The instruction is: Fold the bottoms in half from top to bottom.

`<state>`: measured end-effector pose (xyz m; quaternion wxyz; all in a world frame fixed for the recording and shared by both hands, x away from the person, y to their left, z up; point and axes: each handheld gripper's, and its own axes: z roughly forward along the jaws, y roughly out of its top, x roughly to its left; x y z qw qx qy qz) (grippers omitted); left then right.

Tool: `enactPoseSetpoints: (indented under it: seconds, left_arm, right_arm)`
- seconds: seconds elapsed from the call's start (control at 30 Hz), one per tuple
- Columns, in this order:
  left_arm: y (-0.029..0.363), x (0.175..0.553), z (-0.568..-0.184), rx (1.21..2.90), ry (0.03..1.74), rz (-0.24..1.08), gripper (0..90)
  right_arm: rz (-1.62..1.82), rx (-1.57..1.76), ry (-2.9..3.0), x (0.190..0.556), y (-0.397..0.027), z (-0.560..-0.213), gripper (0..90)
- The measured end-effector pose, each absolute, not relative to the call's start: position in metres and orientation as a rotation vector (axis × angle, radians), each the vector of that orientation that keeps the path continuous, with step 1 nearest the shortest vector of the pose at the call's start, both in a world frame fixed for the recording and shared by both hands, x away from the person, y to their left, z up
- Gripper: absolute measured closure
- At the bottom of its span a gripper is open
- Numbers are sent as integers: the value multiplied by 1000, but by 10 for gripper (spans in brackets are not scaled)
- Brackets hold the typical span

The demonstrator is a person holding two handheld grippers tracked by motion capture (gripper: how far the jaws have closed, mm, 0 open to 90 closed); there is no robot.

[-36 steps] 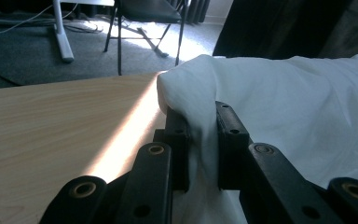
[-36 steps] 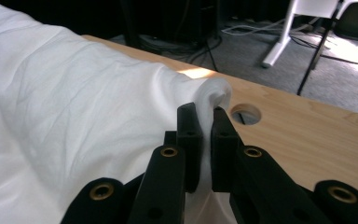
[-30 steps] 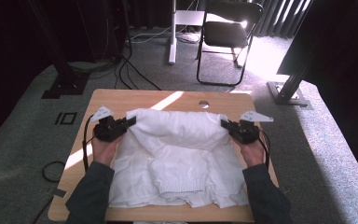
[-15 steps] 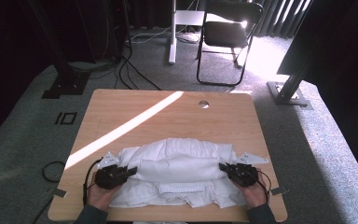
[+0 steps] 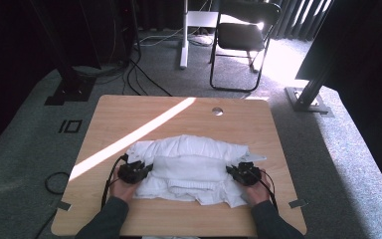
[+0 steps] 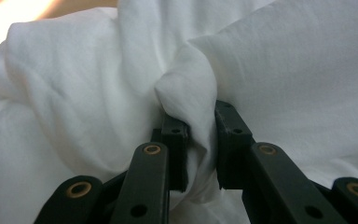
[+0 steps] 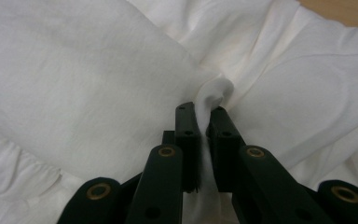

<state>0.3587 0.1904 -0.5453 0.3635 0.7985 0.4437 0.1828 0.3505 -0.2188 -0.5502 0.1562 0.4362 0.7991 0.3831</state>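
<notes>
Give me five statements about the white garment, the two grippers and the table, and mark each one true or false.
1. The white garment lies bunched on the near half of the wooden table. True.
2. The left gripper hangs open above the cloth. False: its jaws pinch a fold of the white fabric.
3. The right gripper is clamped on a thin fold of the garment. True.
4. Both grippers hold the same end of the garment. False: in the high view one is at its left end and the other at its right end.
5. A stripe of sunlight crosses the tabletop. True.
</notes>
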Motion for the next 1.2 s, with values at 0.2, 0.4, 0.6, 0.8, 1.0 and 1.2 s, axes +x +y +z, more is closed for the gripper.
enactPoseSetpoints:
  seconds: [0.2,0.4,0.6,0.8,1.0,1.2]
  left_arm:
    - [182,399,-542,2043,1221,515,758]
    - [195,403,-506,1922,1264,495,526]
    - [187,406,-461,1846,1209,536,505]
    - [154,419,-461,1925,1183,519,555]
    - [144,412,-485,2032,1186,422,592]
    - [158,373,-500,2048,1161,376,599]
  right_arm:
    - [1059,1293,2237,387,-211,-549,837]
    - [1129,1344,2148,394,-218,-519,472]
    - [1254,1315,2016,396,-216,-474,413]
    - [1111,1322,2121,423,-181,-482,451]
    - [987,1338,2242,419,-166,-500,447]
    - [974,1244,2268,376,-163,-502,452]
